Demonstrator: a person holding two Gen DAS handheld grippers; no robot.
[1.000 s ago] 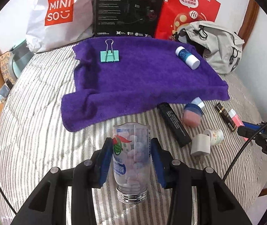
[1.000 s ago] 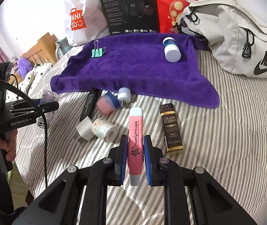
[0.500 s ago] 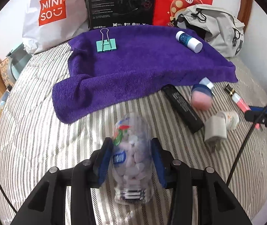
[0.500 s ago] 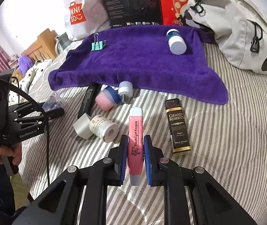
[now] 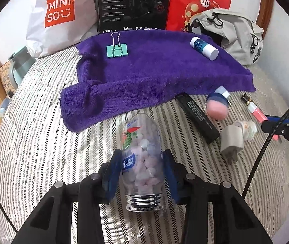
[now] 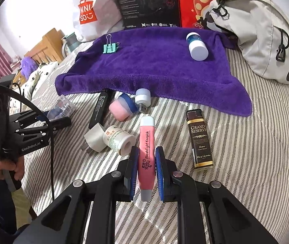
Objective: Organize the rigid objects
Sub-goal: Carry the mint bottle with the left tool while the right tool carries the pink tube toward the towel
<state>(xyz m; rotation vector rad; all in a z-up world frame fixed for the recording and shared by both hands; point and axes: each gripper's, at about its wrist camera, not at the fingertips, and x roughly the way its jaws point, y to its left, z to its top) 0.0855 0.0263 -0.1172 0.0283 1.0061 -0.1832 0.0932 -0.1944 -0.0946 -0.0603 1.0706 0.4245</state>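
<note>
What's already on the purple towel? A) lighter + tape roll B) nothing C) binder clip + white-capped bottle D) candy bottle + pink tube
C: the green binder clip and the white-capped bottle lie on the purple towel; everything else small sits on the striped bedding or in the grippers.

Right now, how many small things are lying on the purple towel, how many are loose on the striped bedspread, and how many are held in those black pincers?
On the purple towel: 2 (green binder clip, white-capped bottle)
Loose on the striped bedspread: 6 (black bar, pink sponge, small white plug, grey charger, tape roll, Grand Reserve lighter)
Held in pincers: 2 (candy bottle, pink Flashlight Earpick)
Total: 10
</note>
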